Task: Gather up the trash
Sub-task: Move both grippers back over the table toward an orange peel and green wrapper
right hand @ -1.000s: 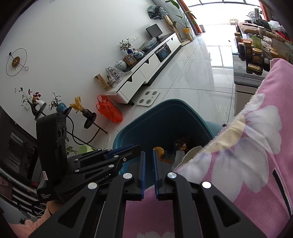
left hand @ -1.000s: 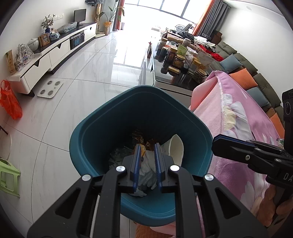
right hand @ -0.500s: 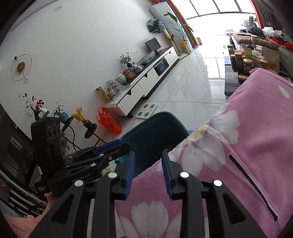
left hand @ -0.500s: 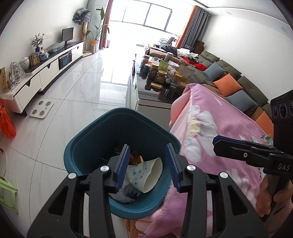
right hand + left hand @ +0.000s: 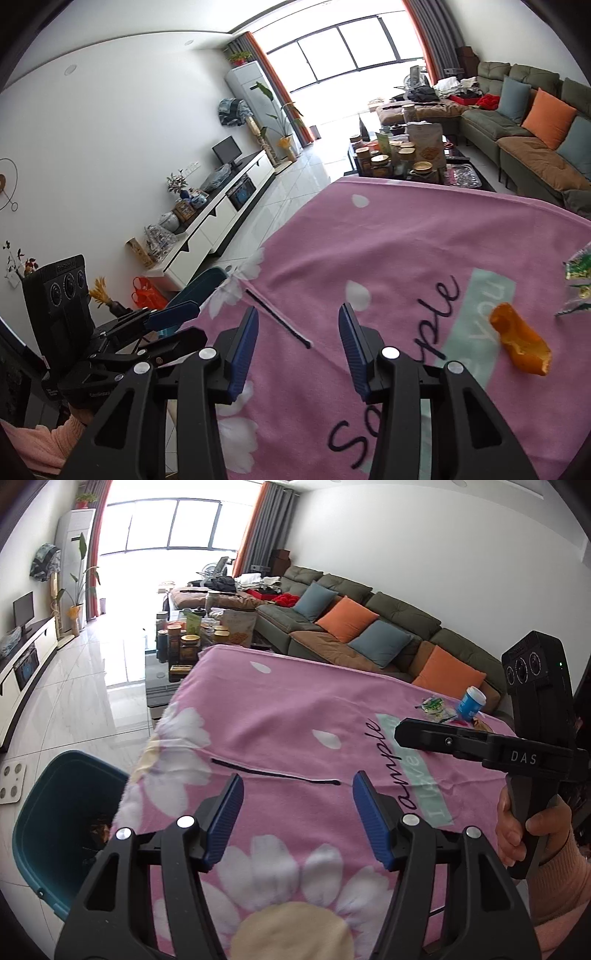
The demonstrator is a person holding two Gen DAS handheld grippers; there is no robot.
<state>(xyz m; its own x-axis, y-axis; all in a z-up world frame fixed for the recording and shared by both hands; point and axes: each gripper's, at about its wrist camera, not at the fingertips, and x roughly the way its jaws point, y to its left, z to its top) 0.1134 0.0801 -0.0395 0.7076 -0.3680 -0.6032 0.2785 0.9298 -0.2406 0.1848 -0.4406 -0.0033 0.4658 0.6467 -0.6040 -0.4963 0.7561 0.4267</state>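
Observation:
My left gripper (image 5: 297, 814) is open and empty above the pink flowered blanket (image 5: 295, 716). The teal trash bin (image 5: 44, 812) stands on the floor at the lower left, with trash inside. My right gripper (image 5: 298, 345) is open and empty over the same blanket (image 5: 424, 236). An orange peel (image 5: 521, 341) lies on the blanket to its right, beside a green and clear wrapper (image 5: 578, 280). In the left wrist view a blue paper cup (image 5: 471, 701) and a wrapper (image 5: 436, 707) lie at the blanket's far right.
A coffee table with several jars (image 5: 184, 642) stands beyond the blanket. A green sofa with orange and blue cushions (image 5: 369, 627) runs along the right wall. A white TV cabinet (image 5: 221, 218) lines the left wall. A white scale (image 5: 11, 784) lies on the floor.
Both grippers have opened wide and swung from the bin to over the blanket. The paper cup and tissue held by the left gripper were let go into the bin.

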